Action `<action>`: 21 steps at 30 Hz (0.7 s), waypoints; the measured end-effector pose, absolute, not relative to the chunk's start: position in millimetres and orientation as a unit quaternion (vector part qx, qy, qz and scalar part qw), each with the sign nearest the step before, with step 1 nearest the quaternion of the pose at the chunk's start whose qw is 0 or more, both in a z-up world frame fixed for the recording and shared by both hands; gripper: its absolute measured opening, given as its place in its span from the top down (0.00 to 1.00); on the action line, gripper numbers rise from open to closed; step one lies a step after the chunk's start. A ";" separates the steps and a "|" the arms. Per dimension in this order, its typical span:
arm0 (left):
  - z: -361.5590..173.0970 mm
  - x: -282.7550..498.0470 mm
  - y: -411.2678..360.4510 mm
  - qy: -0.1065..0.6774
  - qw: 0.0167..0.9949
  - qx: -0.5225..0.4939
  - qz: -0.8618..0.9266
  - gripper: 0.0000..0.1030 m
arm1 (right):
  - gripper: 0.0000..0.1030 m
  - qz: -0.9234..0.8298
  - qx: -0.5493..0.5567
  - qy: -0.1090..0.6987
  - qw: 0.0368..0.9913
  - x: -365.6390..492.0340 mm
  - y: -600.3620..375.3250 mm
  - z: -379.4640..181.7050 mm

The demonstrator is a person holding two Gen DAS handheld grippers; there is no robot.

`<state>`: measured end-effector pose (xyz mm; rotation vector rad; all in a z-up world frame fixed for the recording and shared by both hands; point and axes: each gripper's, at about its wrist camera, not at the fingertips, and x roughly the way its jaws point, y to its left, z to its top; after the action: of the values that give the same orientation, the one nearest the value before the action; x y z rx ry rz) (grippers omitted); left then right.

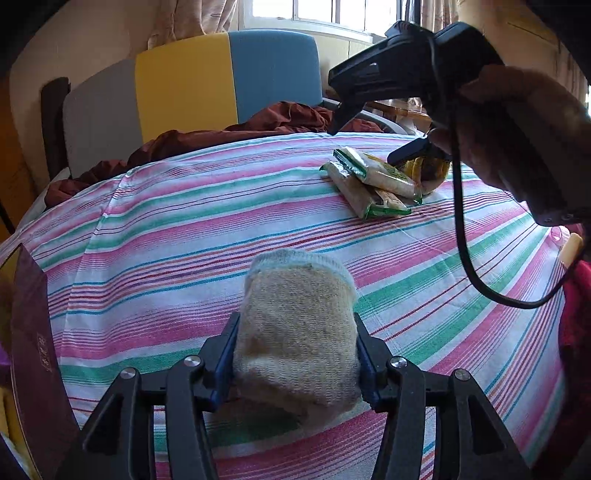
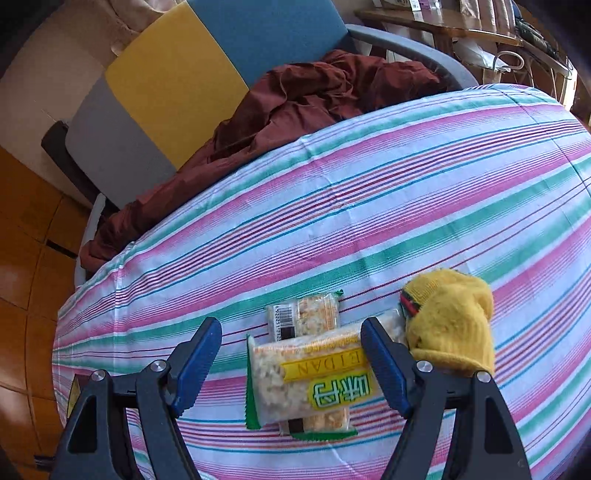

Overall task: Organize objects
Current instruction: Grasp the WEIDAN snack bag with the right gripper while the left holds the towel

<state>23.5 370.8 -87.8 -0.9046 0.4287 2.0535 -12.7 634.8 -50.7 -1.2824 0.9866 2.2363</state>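
- A rolled beige knitted sock with a pale blue cuff (image 1: 299, 332) is pinched between the blue-padded fingers of the left gripper (image 1: 295, 354), low over the bedcover in the left wrist view.
- The bed is seen covered by a striped pink, green and white cotton sheet (image 1: 184, 236), on which every item is laid.
- In the right wrist view, the right gripper (image 2: 291, 358) is held above the sheet with its fingers spread wide and nothing clamped between them.
- A clear plastic snack packet with a yellow and green label (image 2: 310, 384) is seen below that gap, stacked across a second, similar packet (image 2: 303, 317).
- A balled yellow knitted sock with a red and green cuff (image 2: 450, 325) is found just beside the packets, next to the right-hand finger.
- From the left wrist view, the right gripper is shown gripped in a hand (image 1: 517, 129), a black cable (image 1: 461, 229) looping beneath it.
- A crumpled maroon cloth (image 2: 314, 110) is heaped at the far edge of the sheet.
- A headboard of grey, yellow and blue panels (image 1: 184, 81) is seen behind, under a bright window (image 1: 314, 14).
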 end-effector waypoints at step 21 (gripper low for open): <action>-87.0 18.5 369.1 0.151 0.427 -0.369 0.812 0.46 | 0.23 0.785 -0.424 0.427 0.148 104.4 601.4 -46.4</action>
<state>18.5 369.1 -87.0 -0.9209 0.3774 2.0285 104.4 601.4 -46.4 -1.2202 1.2276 2.2561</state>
